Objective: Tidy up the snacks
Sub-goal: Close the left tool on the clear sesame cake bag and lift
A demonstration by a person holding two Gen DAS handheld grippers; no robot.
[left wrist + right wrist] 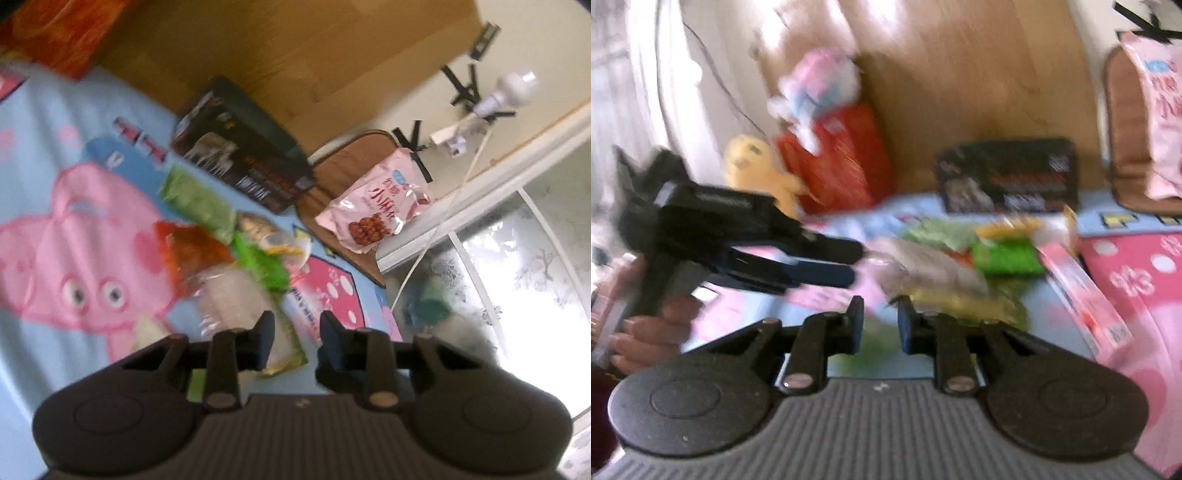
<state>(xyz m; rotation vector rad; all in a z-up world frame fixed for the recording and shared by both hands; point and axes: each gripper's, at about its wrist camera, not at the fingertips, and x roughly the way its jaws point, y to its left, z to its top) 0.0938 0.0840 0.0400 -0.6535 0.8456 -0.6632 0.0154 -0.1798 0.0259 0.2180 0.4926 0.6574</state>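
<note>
Blue cartoon bedsheet [44,155] carries the snack pile [229,251] mid-bed, near the black box [243,162] — both the left gripper [295,332] and right gripper [881,317] hover narrowly parted, holding nothing; judgement: slow down — frames blurred — take one top packet.

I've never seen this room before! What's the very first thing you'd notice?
The big pink cartoon pig printed on the blue blanket grabs the eye first, at the left of the left view. Beside it lies a jumble of green, red and clear snack bags, with a black box behind them. Apart on a brown cushion rests a pink snack bag.
</note>
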